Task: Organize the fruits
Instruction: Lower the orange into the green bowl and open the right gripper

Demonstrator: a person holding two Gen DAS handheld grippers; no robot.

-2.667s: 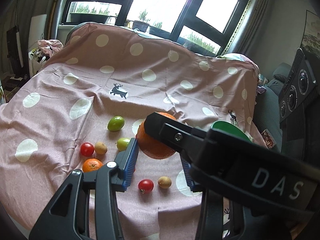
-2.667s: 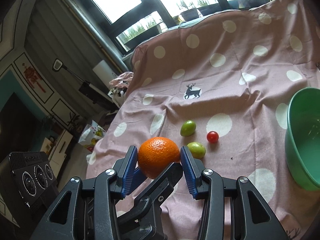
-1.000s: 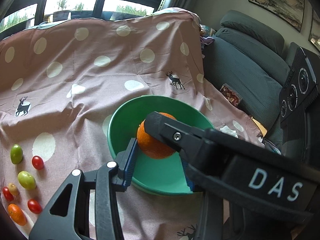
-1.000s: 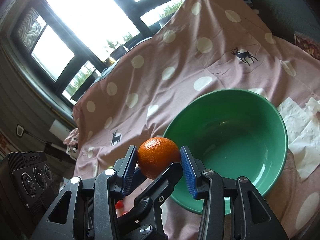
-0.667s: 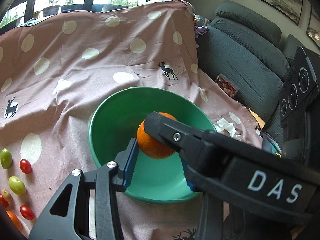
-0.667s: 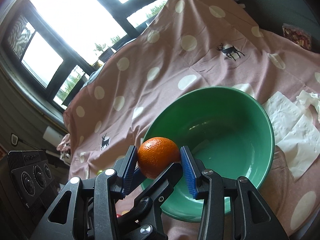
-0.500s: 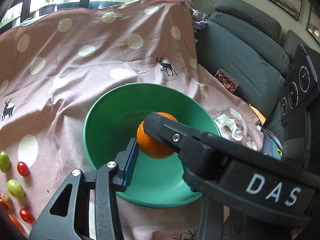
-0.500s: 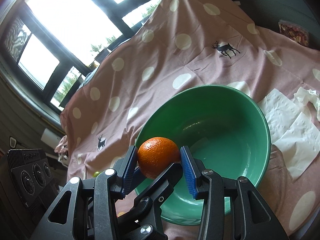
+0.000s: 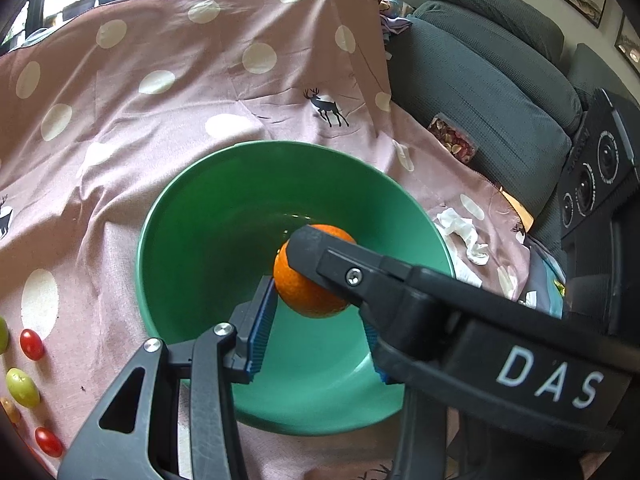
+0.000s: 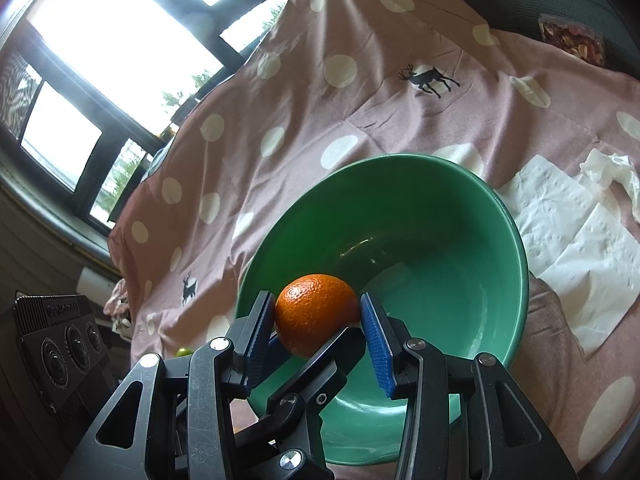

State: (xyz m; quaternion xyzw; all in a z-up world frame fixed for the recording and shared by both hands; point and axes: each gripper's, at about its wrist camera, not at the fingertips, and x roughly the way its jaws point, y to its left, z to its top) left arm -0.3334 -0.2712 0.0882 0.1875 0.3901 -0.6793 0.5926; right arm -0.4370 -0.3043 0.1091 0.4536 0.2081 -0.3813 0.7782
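Note:
Both grippers hold one large orange [image 9: 310, 280] between them, over the inside of the green bowl [image 9: 192, 224]. My left gripper [image 9: 316, 300] is shut on the orange with its blue pads [image 9: 262, 324] at the sides. My right gripper [image 10: 318, 322] is also shut on the orange [image 10: 316, 320], its pads [image 10: 376, 340] pressing both sides, above the green bowl [image 10: 516, 264]. The bowl holds nothing else. The left gripper's right finger is largely hidden behind the right gripper's body.
Small fruits lie at the left on the pink dotted cloth [image 9: 160, 120]: red tomatoes [image 9: 31, 344], a green one [image 9: 22, 387]. White tissues [image 10: 572, 240] lie right of the bowl. A grey sofa [image 9: 488, 72] stands beyond the cloth's right edge.
Both grippers carried the orange from the fruit cluster rightwards to the bowl and have lowered closer, so the bowl now fills more of both views. The grip on the orange is unchanged.

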